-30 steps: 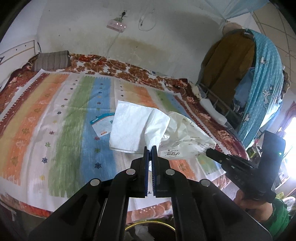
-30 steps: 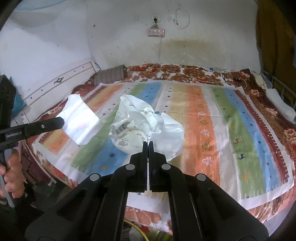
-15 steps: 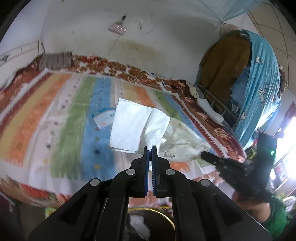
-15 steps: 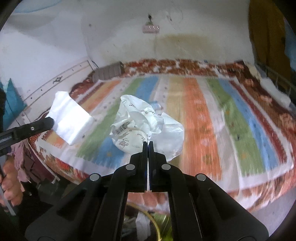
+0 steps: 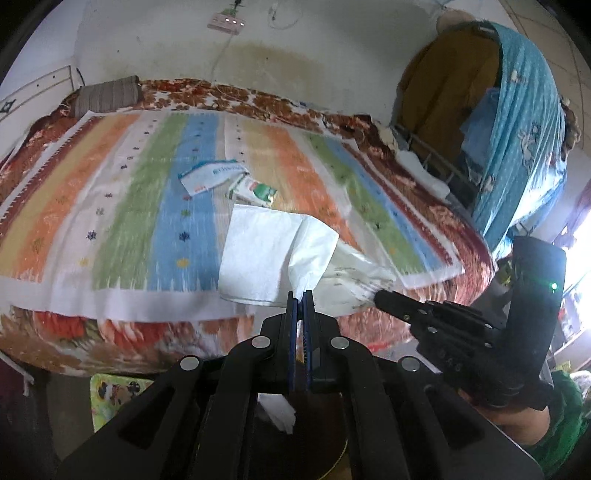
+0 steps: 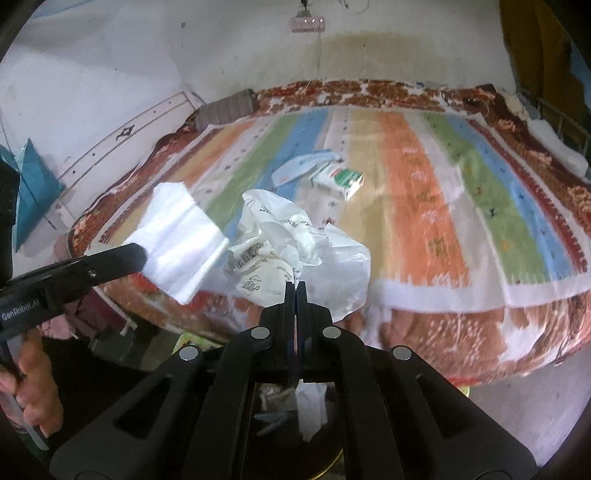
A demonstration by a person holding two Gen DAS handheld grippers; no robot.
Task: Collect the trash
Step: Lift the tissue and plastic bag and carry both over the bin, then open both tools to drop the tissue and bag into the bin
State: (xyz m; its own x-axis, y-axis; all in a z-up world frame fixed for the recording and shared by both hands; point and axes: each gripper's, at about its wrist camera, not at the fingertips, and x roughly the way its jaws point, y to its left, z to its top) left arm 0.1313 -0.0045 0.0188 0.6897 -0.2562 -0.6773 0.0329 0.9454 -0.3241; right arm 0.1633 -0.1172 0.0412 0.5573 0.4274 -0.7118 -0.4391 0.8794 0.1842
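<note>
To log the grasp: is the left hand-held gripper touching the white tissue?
Touching. In the left wrist view, the left hand-held gripper stands shut on a corner of the white tissue, which hangs free above the bed.

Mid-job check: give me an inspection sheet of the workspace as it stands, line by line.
Surface: bed with striped blanket.
Job's things: white tissue and crumpled plastic bag held in the air; blue-white wrapper and green-white carton lie on the blanket; bin below with tissue inside.
Clutter: striped pillow at the bed's far end.
Grippers: left gripper shut on the tissue; right gripper shut on the plastic bag.
Cables: power strip on the wall, cord hanging down.
Surroundings: stained wall, blue curtain at the bedside.
</note>
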